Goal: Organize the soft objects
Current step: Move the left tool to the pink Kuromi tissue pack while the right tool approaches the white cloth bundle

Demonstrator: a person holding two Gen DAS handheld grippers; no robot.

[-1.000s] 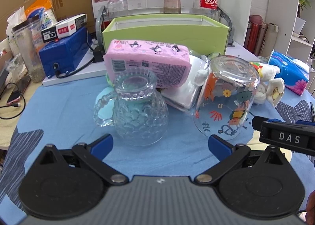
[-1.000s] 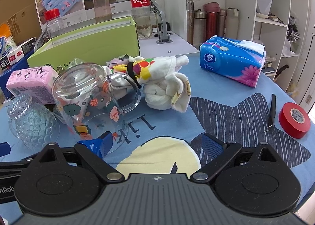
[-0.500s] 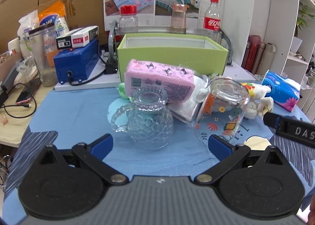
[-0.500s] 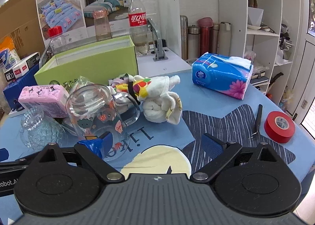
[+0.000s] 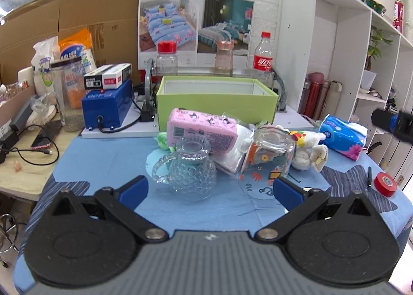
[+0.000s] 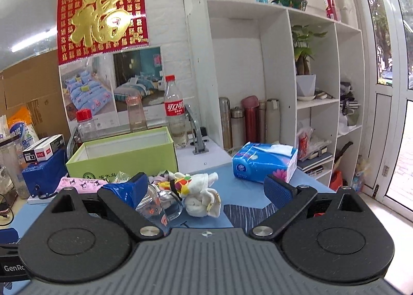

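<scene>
A pink tissue pack (image 5: 201,131) lies on the blue tablecloth in front of an open green box (image 5: 216,103). To its right rests a white plush toy (image 5: 308,151), also in the right wrist view (image 6: 201,195). A blue tissue pack (image 5: 342,137) lies further right (image 6: 263,163). My left gripper (image 5: 210,187) hangs open above the near table, well short of the pile. My right gripper (image 6: 206,186) is open too, raised high and back from the plush toy. Both hold nothing.
Two upturned glass mugs, a knobbly one (image 5: 192,172) and a painted one (image 5: 267,163), stand before the soft things. A red tape roll (image 5: 386,184) and tweezers (image 5: 369,176) lie at right. Bottles (image 5: 263,61), a blue device (image 5: 107,107) and white shelves (image 6: 309,103) stand behind.
Both grippers have pulled back and risen, so the table's objects look smaller and further off. The right gripper has tilted upward toward the wall and shelves. Nothing on the table moved.
</scene>
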